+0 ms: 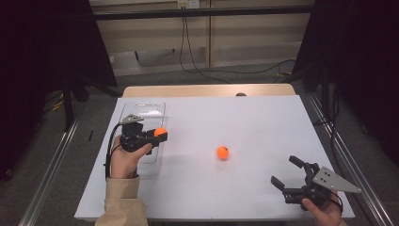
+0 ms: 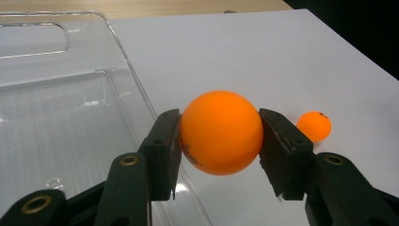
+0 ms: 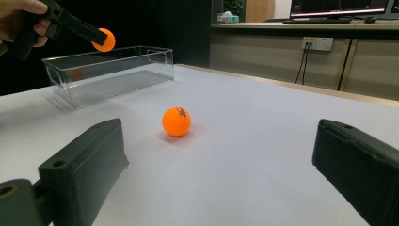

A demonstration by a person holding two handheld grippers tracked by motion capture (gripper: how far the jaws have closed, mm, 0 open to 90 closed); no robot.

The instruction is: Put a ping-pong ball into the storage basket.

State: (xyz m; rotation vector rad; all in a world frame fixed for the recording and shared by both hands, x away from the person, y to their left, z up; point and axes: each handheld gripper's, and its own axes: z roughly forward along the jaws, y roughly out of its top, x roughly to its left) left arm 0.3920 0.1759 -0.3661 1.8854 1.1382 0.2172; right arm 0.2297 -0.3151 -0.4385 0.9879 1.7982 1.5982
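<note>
High view sits above the near edge of the bench (image 1: 244, 117), looking forward and down, whole white top in frame. Left gripper view rides low and very close, looking along its jaws past the held ball (image 2: 221, 133) with the clear bin (image 2: 56, 108) just beside it. Right gripper view skims near the bench surface, facing across toward that bin (image 3: 108, 70). All three share the loose ball (image 1: 222, 152), which lies well apart from the bin toward the bench's middle.
</note>
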